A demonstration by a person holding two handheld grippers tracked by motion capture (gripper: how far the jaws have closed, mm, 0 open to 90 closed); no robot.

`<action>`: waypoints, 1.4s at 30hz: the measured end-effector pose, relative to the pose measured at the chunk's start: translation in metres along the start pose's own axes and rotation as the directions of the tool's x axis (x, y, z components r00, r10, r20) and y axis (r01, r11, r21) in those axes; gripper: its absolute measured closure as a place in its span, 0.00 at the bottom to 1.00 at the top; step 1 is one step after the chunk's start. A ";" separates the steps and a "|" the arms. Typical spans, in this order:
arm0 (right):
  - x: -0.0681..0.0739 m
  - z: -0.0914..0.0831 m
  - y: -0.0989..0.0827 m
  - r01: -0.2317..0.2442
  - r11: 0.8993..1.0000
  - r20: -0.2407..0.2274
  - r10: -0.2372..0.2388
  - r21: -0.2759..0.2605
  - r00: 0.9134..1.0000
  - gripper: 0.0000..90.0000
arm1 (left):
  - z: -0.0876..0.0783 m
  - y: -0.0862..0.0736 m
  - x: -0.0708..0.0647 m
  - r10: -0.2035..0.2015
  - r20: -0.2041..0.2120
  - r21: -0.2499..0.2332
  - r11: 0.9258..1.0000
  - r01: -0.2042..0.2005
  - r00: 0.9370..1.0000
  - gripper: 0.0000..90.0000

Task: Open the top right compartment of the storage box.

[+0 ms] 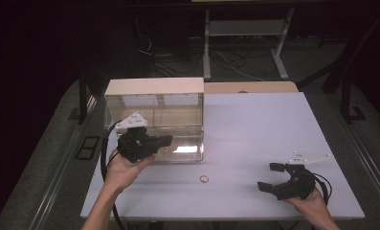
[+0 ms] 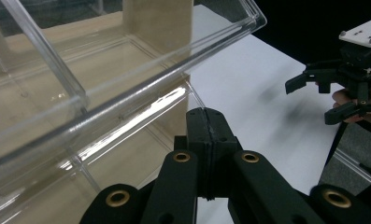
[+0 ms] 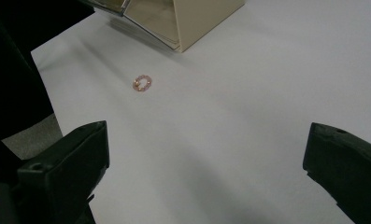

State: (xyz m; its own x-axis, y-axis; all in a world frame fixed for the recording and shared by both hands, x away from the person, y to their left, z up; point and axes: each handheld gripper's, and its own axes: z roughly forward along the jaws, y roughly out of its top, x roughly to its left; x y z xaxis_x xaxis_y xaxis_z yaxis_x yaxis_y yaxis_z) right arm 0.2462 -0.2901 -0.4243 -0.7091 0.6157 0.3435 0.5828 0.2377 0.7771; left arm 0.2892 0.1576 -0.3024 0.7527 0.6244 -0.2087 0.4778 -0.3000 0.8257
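Observation:
A clear plastic box (image 1: 154,122) with a beige top and back stands at the table's left; its clear walls (image 2: 103,112) show close up in the left gripper view. My left gripper (image 1: 166,140) is at the box's front, its jaws pressed together (image 2: 206,119) beside a clear edge, with nothing visible between them. A small pink bead ring (image 1: 204,179) lies on the white table in front of the box, also seen in the right gripper view (image 3: 142,82). My right gripper (image 1: 266,176) rests at the front right, open and empty (image 3: 206,130), pointing toward the ring.
The white table (image 1: 259,124) extends to the right of the box. The right gripper (image 2: 310,102) shows far off in the left gripper view. Behind the table stand a metal frame (image 1: 245,43) and cables on a dark floor.

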 end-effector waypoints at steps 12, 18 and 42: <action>0.000 -0.001 0.000 -0.003 1.000 -0.004 0.003 -0.007 1.000 0.00 | -0.003 0.006 0.009 0.001 0.023 -0.001 1.000 -0.001 1.000 0.99; 0.000 -0.001 0.000 -0.005 1.000 -0.006 0.005 -0.008 1.000 0.00 | -0.007 0.008 0.012 0.002 0.023 -0.008 1.000 -0.002 1.000 0.99; 0.001 0.000 0.000 0.001 1.000 -0.013 -0.001 -0.004 1.000 0.00 | -0.021 0.015 0.011 0.022 0.028 -0.055 0.998 -0.021 0.999 0.99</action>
State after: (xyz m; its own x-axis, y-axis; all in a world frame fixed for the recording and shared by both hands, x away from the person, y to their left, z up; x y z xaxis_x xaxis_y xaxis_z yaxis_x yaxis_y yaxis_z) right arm 0.2459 -0.2898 -0.4239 -0.7150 0.6053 0.3498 0.5804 0.2351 0.7796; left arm 0.2955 0.1752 -0.2814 0.7755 0.5973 -0.2046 0.4362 -0.2725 0.8576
